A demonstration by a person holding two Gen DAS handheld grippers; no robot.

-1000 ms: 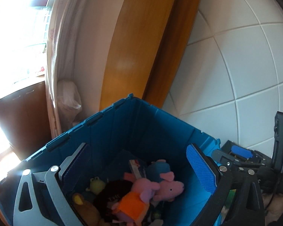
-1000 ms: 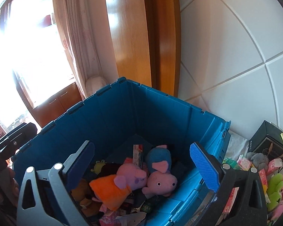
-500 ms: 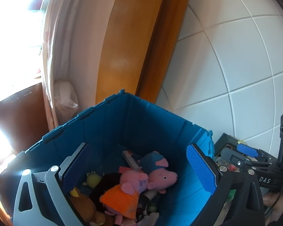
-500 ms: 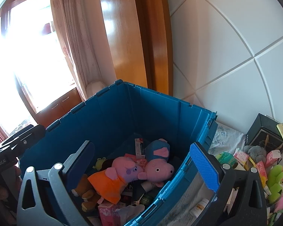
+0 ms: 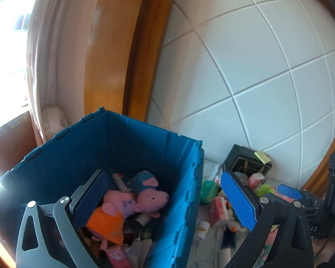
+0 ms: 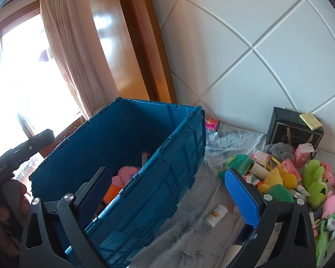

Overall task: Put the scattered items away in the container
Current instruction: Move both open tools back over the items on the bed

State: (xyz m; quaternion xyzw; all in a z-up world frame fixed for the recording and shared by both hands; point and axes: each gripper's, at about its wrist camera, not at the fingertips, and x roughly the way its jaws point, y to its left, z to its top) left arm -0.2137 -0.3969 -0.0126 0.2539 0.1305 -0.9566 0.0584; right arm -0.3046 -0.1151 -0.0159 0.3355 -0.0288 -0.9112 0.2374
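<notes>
My left claw point(image 5: 165, 201) hangs spread wide and empty over the near corner of the blue crate point(image 5: 145, 138), its right pad out past the wall. In the crate lie two pink pig toys point(image 5: 153, 198), one in an orange dress point(image 5: 107, 223). My right claw point(image 6: 169, 192) is spread and empty too, straddling the crate's point(image 6: 167, 178) right wall. On the cloth point(image 6: 189, 230) right of the crate lies a white bottle point(image 6: 215, 215), and further right a heap: green frog point(image 6: 316, 183), pink plush point(image 6: 332, 203), black box point(image 6: 294, 131)
</notes>
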